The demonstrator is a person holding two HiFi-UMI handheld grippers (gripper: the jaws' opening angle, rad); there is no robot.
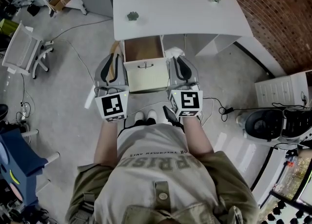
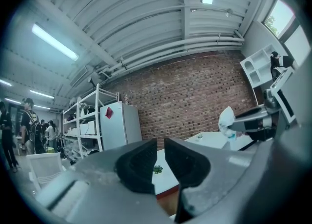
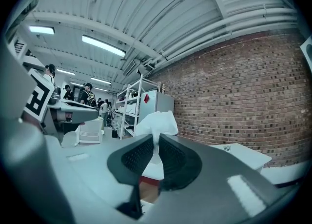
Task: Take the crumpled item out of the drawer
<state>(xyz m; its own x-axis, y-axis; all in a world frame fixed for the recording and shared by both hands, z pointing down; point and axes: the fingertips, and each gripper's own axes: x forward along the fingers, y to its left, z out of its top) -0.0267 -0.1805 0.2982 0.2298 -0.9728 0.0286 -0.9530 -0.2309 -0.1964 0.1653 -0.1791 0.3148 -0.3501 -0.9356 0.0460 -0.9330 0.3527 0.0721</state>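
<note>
Right gripper point(image 3: 157, 145) clamped on the crumpled white item point(image 3: 156, 122), which is outside the open drawer point(image 1: 146, 75), just beside its right wall, in front of the white tabletop point(image 1: 170, 8). Left gripper point(image 2: 160, 150) empty, jaws nearly together with a narrow slit between them, beside the drawer's left wall.

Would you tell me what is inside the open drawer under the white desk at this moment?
Only the bare brown bottom of the drawer shows; nothing lies on it. Its rear is covered by the desk top. The crumpled white item is outside, clamped in the right gripper.
</note>
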